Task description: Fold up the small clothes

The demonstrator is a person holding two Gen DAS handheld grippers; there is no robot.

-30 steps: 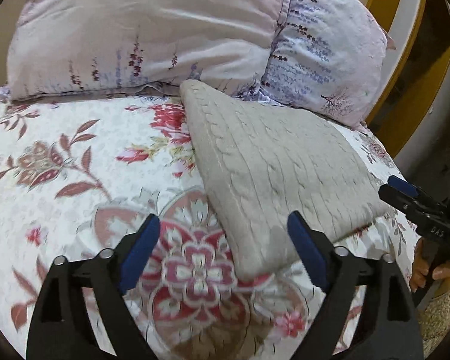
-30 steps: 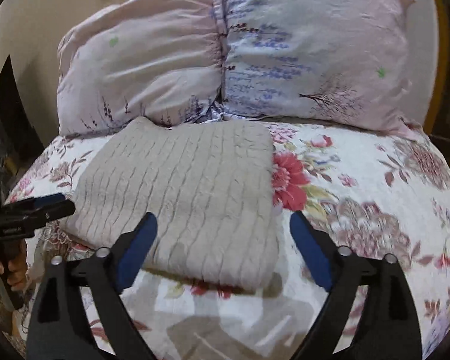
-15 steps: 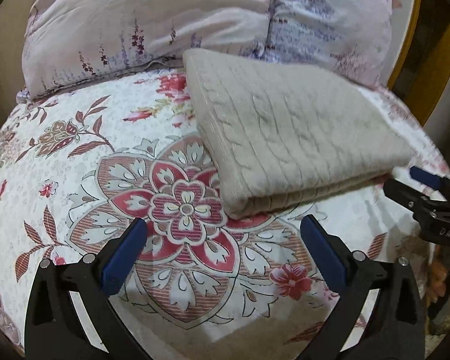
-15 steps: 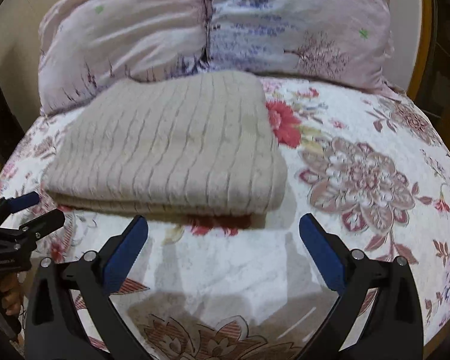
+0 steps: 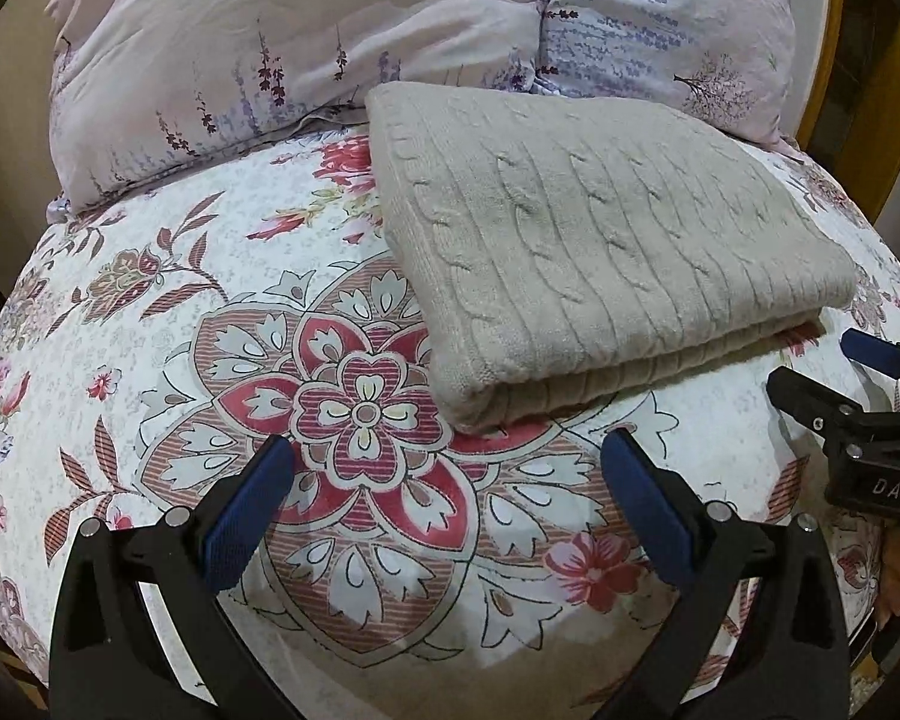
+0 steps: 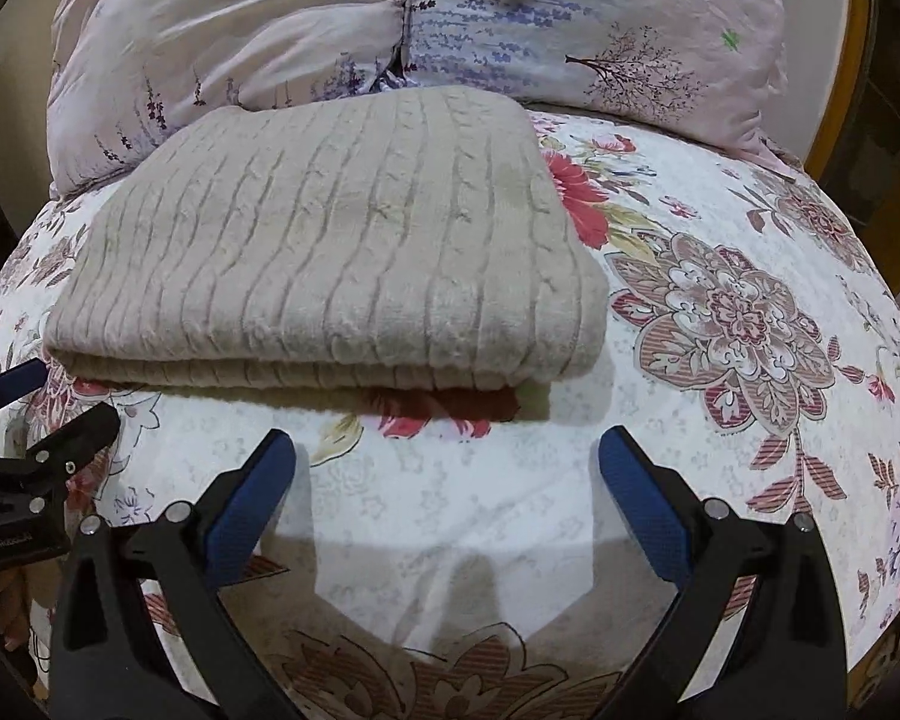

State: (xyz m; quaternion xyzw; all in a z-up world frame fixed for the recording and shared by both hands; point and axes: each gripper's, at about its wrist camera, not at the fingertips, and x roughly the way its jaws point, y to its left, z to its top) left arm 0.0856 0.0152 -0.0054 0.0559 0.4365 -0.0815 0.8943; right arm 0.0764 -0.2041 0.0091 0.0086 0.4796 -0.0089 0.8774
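A beige cable-knit sweater (image 5: pixel 600 252) lies folded into a flat rectangle on the floral bedspread (image 5: pixel 210 312), its far edge against the pillows. It also shows in the right wrist view (image 6: pixel 336 258). My left gripper (image 5: pixel 447 492) is open and empty, a short way in front of the sweater's near left corner. My right gripper (image 6: pixel 447 486) is open and empty, in front of the sweater's near edge, not touching it. The right gripper also shows at the right edge of the left wrist view (image 5: pixel 834 378), and the left gripper at the left edge of the right wrist view (image 6: pixel 60 402).
Two pale lilac floral pillows (image 5: pixel 342 42) (image 6: pixel 570 24) stand against the head of the bed. A yellow wooden bed frame (image 5: pixel 834 48) runs along the right side. The bedspread (image 6: pixel 720 312) extends to the right of the sweater.
Both grippers have drawn back from the sweater toward the near edge of the bed. The sweater lies still and stays folded. Both grippers stay open.
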